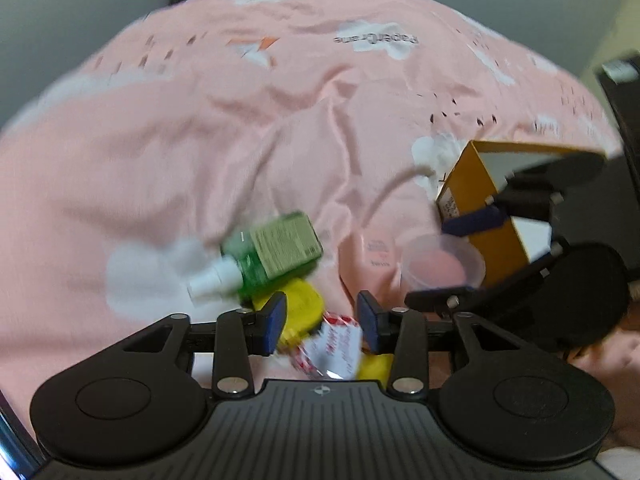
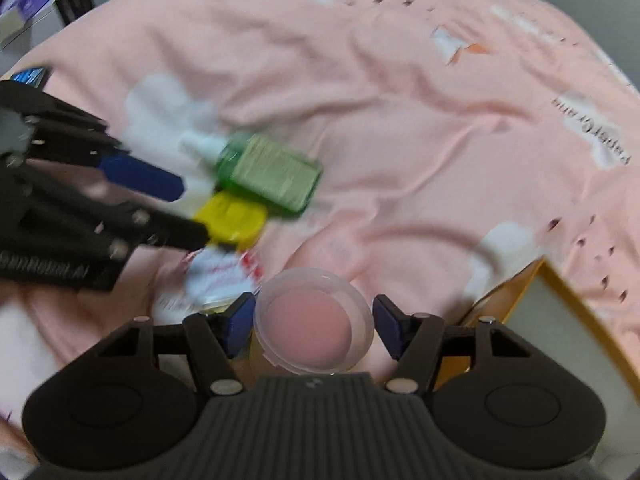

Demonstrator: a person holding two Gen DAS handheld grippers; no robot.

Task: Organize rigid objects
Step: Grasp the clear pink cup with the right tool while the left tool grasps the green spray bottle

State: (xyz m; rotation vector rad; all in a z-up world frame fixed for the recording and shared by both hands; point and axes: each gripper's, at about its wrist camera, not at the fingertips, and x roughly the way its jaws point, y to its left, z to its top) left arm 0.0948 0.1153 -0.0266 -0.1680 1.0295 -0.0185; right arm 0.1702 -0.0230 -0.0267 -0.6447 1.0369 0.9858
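Note:
My left gripper (image 1: 322,322) hangs open just above a white-and-red packet (image 1: 334,346) and a yellow flat case (image 1: 304,306) on the pink bedsheet; neither pad presses on them. A green spray bottle (image 1: 276,254) with a white nozzle lies just beyond. In the right wrist view, my right gripper (image 2: 314,322) has both blue pads against the rim of a clear round plastic container (image 2: 316,320), which rests on the sheet. The left gripper (image 2: 192,212) shows at the left there, over the yellow case (image 2: 232,216). The image is blurred.
An orange cardboard box (image 1: 466,196) stands open right of the container, close to the right gripper's outer finger. A pale pink bottle (image 1: 372,256) lies between the two grippers. The wrinkled bedsheet (image 1: 240,120) stretches beyond; dark furniture (image 1: 624,92) is at the far right.

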